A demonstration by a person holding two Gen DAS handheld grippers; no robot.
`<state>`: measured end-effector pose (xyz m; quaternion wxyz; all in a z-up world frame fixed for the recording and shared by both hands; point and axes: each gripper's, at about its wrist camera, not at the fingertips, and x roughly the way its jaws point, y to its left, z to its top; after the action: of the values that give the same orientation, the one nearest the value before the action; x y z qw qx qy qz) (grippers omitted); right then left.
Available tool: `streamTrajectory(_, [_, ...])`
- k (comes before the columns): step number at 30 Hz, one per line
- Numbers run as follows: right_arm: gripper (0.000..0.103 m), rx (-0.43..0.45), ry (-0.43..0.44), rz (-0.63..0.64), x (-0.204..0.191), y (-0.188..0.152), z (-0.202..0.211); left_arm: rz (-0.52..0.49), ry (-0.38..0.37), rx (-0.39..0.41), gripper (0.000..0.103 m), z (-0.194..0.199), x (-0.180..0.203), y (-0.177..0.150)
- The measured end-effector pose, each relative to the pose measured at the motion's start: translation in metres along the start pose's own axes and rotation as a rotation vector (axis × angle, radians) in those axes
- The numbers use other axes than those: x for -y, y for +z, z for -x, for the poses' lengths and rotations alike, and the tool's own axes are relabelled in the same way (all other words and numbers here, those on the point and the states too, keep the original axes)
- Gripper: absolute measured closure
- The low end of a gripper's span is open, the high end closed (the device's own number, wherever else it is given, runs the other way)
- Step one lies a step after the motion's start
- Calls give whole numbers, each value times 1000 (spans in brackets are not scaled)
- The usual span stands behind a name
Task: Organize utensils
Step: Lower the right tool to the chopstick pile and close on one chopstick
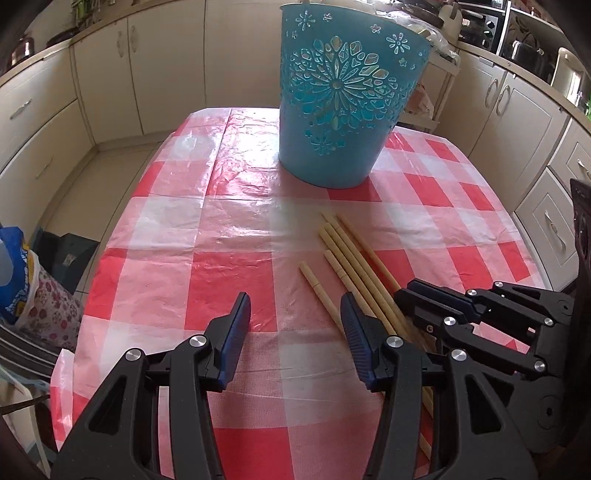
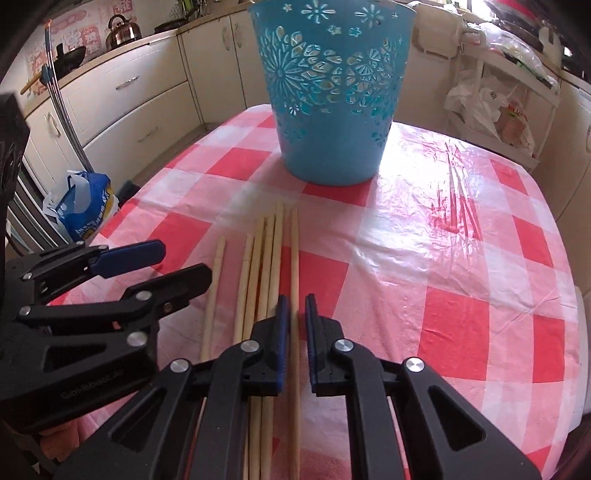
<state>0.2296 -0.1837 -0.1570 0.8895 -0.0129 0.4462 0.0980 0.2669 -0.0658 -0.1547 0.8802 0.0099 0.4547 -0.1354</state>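
Right hand-held gripper [image 2: 296, 306] straddles the rightmost chopstick [image 2: 294, 258], jaws narrowed around it but seemingly not yet clenched, so one stick can be lifted alone. Its five mates [image 2: 258, 266] lie alongside on the bench [image 2: 461, 258], ends toward the blue bucket [image 2: 332, 92] just beyond, likely their destination. Left hand-held gripper [image 1: 295, 314] hovers released beside them, holding nothing.

Ahead of my claws, cream cabinets [image 1: 110, 70] line the wall and turn the corner. Off my left claw, low: pale floor tile [image 1: 110, 173] and a blue plastic bag [image 2: 83, 206]. Far left on the counter, a steel kettle [image 2: 123, 27]. Right of my right claw, a white rack [image 2: 517, 110] stuffed with bags. Daylight glares off the red-checked tablecloth [image 2: 480, 258].
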Motion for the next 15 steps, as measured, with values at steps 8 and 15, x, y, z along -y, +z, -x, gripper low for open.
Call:
streamTrajectory(8, [97, 17, 0, -296, 27, -27, 21, -98, 4, -35, 55, -19, 18, 14])
streamTrajectory(15, [97, -4, 43, -345, 26, -50, 42, -264, -141, -53, 55, -36, 54, 34])
